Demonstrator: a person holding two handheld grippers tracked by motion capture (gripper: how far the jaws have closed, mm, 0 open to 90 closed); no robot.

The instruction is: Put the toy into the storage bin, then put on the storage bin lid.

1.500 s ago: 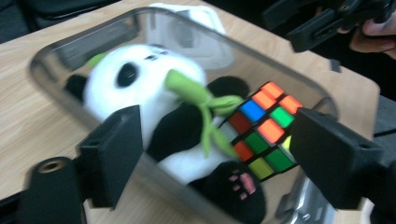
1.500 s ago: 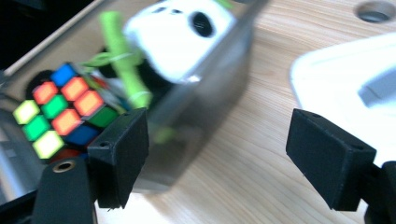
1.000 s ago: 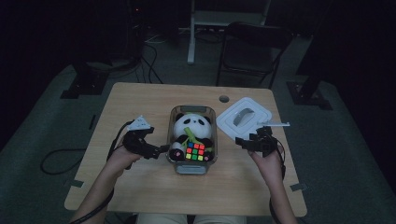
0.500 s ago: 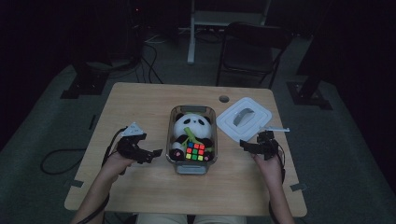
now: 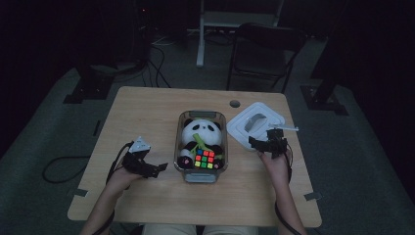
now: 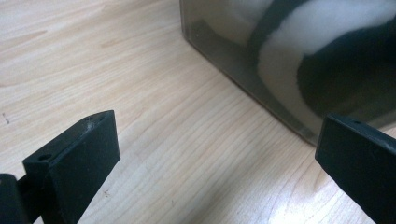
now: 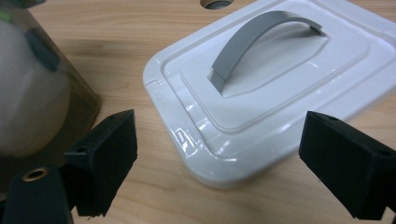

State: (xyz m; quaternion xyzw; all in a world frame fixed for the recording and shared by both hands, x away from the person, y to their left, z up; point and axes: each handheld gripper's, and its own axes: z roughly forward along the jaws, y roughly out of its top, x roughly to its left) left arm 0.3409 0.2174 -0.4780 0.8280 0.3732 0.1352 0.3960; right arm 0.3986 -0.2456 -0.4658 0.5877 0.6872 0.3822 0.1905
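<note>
The wooden bench [image 5: 147, 122] carried a clear plastic bin [image 5: 200, 174] at its middle, with a plush panda [image 5: 200, 133] and a colourful puzzle cube [image 5: 204, 159] lying inside it. To the bin's right, just beside it, a white lid [image 5: 254, 128] with a grey arched handle [image 7: 261, 42] lay flat on the bench. The right claw [image 5: 263, 143] hung over the lid's near edge, its jaws spread wide after having just been opening, the lid's near corner lying between them untouched and nothing held. The left claw [image 5: 157, 169] sat low over the bench left of the bin, jaws wide apart and empty, the bin's wall [image 6: 243, 79] just ahead of them.
</note>
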